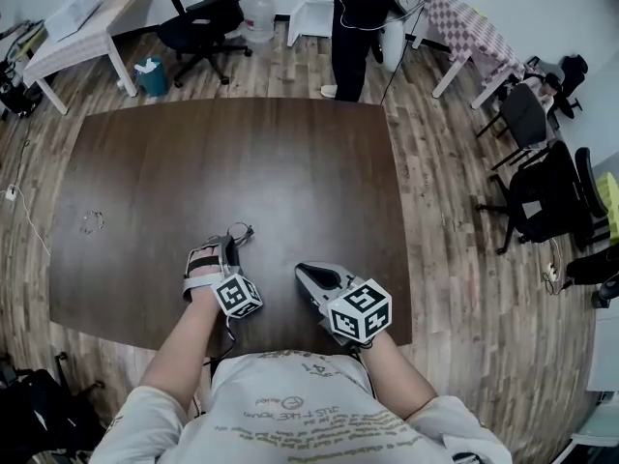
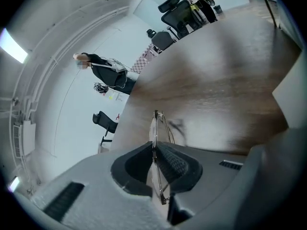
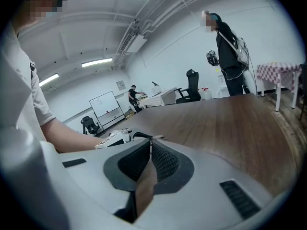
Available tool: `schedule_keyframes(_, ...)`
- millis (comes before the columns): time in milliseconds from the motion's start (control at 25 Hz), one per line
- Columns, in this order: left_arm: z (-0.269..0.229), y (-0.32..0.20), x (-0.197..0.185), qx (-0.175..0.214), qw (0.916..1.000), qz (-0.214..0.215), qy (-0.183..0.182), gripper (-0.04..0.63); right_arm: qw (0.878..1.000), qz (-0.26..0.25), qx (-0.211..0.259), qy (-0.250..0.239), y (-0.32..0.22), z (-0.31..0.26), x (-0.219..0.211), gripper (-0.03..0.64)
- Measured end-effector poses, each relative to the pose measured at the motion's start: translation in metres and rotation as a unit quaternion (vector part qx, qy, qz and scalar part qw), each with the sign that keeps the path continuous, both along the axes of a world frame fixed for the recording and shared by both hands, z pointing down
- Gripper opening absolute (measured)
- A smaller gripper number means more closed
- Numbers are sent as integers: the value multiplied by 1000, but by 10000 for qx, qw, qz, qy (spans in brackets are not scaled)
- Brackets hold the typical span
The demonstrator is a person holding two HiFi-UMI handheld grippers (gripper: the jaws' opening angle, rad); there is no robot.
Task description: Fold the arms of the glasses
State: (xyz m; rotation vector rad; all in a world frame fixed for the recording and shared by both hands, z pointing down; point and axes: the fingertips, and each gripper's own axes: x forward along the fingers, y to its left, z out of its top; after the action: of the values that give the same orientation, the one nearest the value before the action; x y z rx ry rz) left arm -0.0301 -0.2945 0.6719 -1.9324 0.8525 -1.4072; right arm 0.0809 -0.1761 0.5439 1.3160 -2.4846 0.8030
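Note:
The glasses (image 1: 238, 232) are thin wire-framed. My left gripper (image 1: 228, 246) is shut on them just above the dark brown table (image 1: 232, 153), near its front edge. In the left gripper view the frame (image 2: 155, 127) stands edge-on between the pads and sticks out past the jaws (image 2: 154, 150). The camera is rolled, so the table looks steeply tilted. To the right of it, my right gripper (image 1: 302, 272) is shut with nothing held. In the right gripper view its jaws (image 3: 149, 145) meet, and the left gripper (image 3: 112, 139) with part of the glasses (image 3: 144, 136) shows just beyond them.
A small wiry object (image 1: 92, 222) lies on the table's left side. A person in dark clothes (image 1: 358, 27) stands at the far edge. Office chairs (image 1: 203, 17) and a white table (image 1: 87, 27) stand behind; more chairs (image 1: 542, 191) are on the right.

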Motion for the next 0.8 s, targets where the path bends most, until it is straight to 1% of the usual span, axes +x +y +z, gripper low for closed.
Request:
schedule_keyframes(200, 8, -7, -1, 20, 9999, 79, -105, 34, 10000, 74, -9, -2, -6, 2, -2, 25)
schedule_keyframes(440, 27, -4, -3, -245, 9995, 95, -161, 34, 10000, 56, -43, 68, -11, 4, -1, 25)
schedule_keyframes(640, 33, 2, -4, -228, 9993, 208, -193, 35, 9999, 72, -75, 131, -8, 7, 0, 26)
schedule_keyframes(800, 32, 1, -5, -224, 9993, 199, -222, 37, 9998, 67, -77, 141, -6, 7, 0, 26)
